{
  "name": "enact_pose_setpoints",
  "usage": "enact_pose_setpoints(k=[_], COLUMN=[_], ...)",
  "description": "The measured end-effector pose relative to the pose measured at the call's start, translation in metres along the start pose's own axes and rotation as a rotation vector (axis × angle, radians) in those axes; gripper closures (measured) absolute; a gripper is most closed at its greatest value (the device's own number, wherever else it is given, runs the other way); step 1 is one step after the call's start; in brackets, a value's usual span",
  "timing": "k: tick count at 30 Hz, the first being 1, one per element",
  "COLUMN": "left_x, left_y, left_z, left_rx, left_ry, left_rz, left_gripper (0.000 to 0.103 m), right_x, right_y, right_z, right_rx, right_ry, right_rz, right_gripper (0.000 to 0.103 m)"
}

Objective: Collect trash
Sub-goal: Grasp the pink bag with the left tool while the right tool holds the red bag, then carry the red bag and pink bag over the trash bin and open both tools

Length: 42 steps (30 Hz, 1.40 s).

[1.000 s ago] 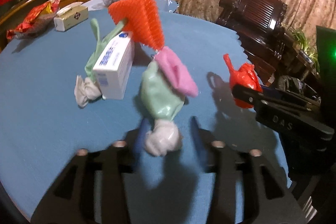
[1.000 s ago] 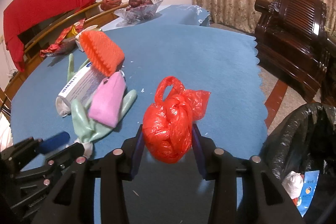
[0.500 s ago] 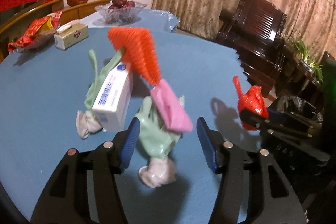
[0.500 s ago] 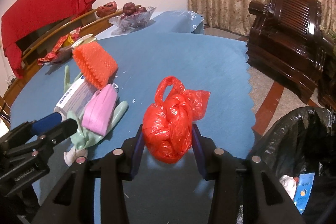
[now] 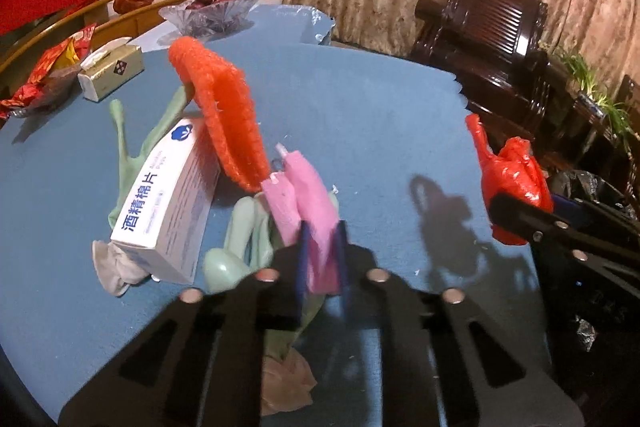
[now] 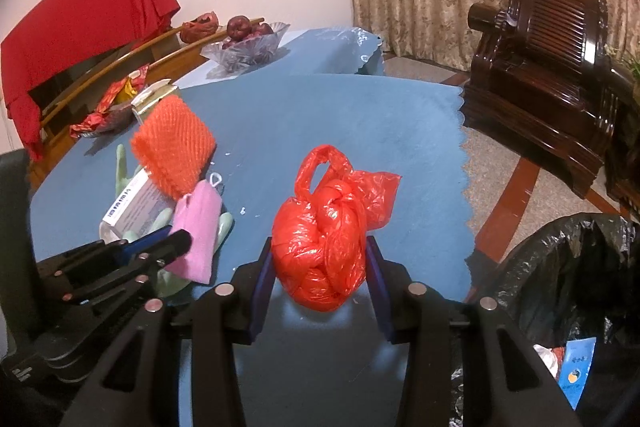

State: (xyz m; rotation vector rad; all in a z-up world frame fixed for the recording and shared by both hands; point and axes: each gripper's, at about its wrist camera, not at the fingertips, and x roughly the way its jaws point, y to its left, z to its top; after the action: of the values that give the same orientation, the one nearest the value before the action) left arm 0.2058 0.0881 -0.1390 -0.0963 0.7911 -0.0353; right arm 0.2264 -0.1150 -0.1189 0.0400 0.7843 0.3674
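My left gripper [image 5: 322, 259] is shut on a pink packet [image 5: 308, 203], also seen in the right wrist view [image 6: 198, 227]. Beside it on the blue table [image 5: 360, 115] lie a green rubber glove [image 5: 236, 247], a white box with blue print [image 5: 172, 199] and an orange foam net [image 5: 224, 123]. My right gripper [image 6: 320, 275] is shut on a knotted red plastic bag [image 6: 324, 239], held above the table's edge; the bag shows at the right in the left wrist view [image 5: 516, 183]. A black trash bag [image 6: 572, 283] stands open at the lower right, with scraps inside.
At the table's back stand a tissue box [image 5: 112, 71], a glass fruit bowl [image 5: 208, 13] and red snack wrappers [image 5: 48, 67]. A dark wooden armchair [image 6: 560, 67] stands on the floor to the right, before a curtain. A red cloth [image 6: 84, 31] hangs at the left.
My left gripper has closed on the pink packet and lifted its end off the glove. My right gripper still holds the red bag and has drawn slightly back toward the black bag.
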Motion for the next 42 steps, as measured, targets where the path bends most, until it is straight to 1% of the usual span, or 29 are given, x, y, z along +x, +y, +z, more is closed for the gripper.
enact_pose_setpoints(k=[3,9,24,33,42], left_x=[-0.008,-0.033,-0.075,-0.102,-0.118], left_y=[-0.003,-0.011,-0.034,-0.064,-0.115], left_z=[0.0,0.003,0.01,0.012,0.007], left_rx=[0.005,0.006,0.04,0.076,0.132], left_ry=[-0.017,-0.053,-0.105,-0.145,-0.156], left_rz=[-0.014,-0.045,-0.067,-0.115,-0.204], left_gripper=[0.1,0.1,0.1,0.1,0.1], right_x=[-0.002,-0.014,-0.084,-0.134,-0.177], right_y=[0.0,0.001,-0.004,-0.025,-0.058], right_z=[-0.001,0.0,0.009,0.001,-0.015], right_rx=[0.004,0.011,0.009,0.022,0.058], right_ry=[-0.004,-0.026,-0.126,-0.181,-0.22], right_rz=[0.002,0.009,0.008,-0.034,-0.104], right_gripper=[0.06,0.06,0.06,0.06,0.06])
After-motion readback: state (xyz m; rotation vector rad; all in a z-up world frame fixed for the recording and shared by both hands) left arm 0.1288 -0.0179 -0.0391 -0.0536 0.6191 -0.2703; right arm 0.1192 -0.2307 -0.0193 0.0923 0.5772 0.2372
